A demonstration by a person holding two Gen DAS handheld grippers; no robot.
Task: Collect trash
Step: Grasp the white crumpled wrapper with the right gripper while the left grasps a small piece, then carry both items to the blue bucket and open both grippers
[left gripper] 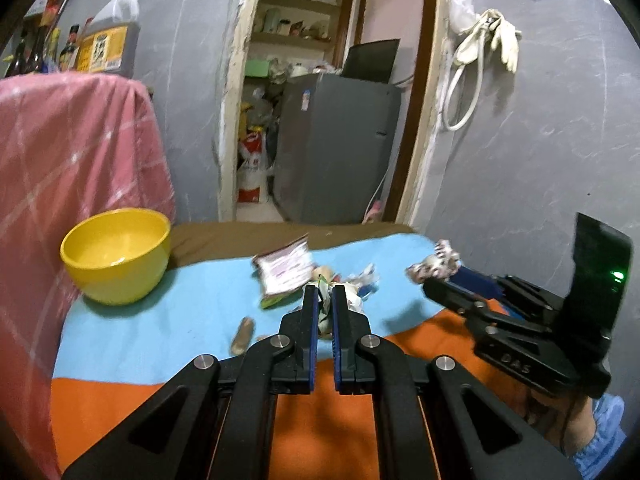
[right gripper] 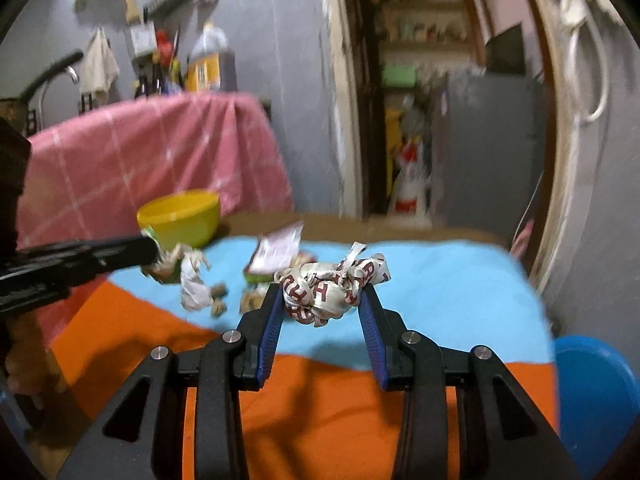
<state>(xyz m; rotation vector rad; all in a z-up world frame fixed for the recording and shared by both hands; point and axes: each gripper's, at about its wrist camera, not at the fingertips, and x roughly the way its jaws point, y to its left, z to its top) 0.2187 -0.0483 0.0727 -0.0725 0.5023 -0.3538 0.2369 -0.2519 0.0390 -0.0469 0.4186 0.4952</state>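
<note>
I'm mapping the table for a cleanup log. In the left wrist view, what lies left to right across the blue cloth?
Yellow bowl → brown stick-like scrap → pink-and-white packet → left gripper shut on a crumpled wrapper → right gripper holding a wadded printed wrapper.

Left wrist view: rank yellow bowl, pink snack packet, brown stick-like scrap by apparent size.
1. Yellow bowl, clearly largest.
2. Pink snack packet.
3. Brown scrap, smallest, though it lies nearest the camera, so that ranking looks safe.
The bowl and packet sit at similar depth.
</note>
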